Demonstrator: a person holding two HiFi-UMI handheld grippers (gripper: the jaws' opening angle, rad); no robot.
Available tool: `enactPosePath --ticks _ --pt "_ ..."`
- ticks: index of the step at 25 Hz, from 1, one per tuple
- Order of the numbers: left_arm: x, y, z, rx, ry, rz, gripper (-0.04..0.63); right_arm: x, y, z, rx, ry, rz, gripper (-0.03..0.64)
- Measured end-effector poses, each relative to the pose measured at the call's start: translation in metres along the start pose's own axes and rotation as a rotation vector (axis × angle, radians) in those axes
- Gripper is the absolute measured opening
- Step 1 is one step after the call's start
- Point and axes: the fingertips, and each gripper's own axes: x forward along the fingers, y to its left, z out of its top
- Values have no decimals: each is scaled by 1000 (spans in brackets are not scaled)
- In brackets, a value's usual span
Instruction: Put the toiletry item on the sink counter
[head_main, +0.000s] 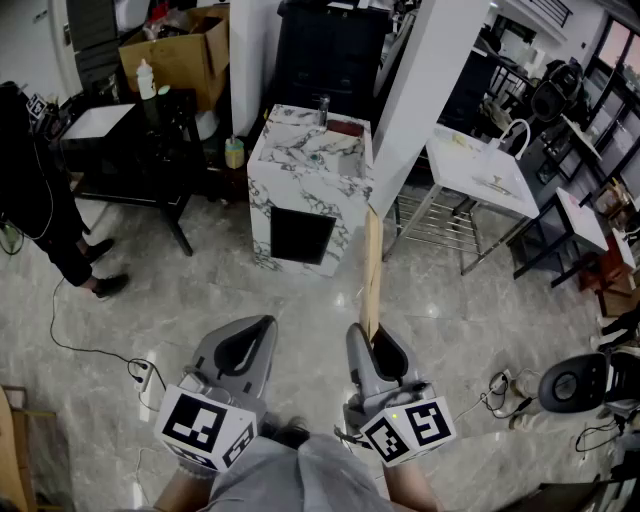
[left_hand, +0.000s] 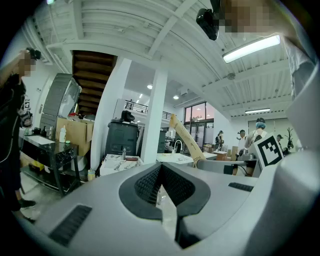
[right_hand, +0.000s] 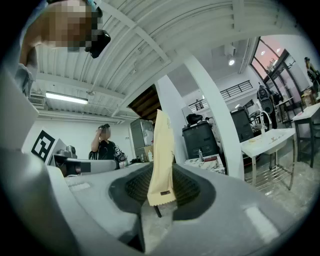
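The toiletry item (head_main: 372, 270) is a long, flat beige packet. My right gripper (head_main: 365, 330) is shut on its lower end, and it sticks up and away from the jaws. In the right gripper view the packet (right_hand: 162, 155) stands upright between the dark pads (right_hand: 187, 187), its serrated end just below them. My left gripper (head_main: 262, 322) sits beside it at the lower left, shut with nothing in it (left_hand: 160, 167). The marble sink counter (head_main: 310, 160) stands well ahead across the floor, with a faucet and a small dark item on top.
A white pillar (head_main: 425, 90) rises just right of the counter. A black table (head_main: 130, 150) and a person in black (head_main: 40, 210) are at the left. A white table (head_main: 480, 170) is at the right. Cables (head_main: 140, 375) and a chair base (head_main: 580, 385) lie on the marble floor.
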Motion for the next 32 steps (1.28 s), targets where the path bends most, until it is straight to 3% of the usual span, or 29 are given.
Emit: enactPosePath --ticks 32 --pt "-18 -59 -4 19 -13 111 5 -54 -33 -4 22 9 82 99"
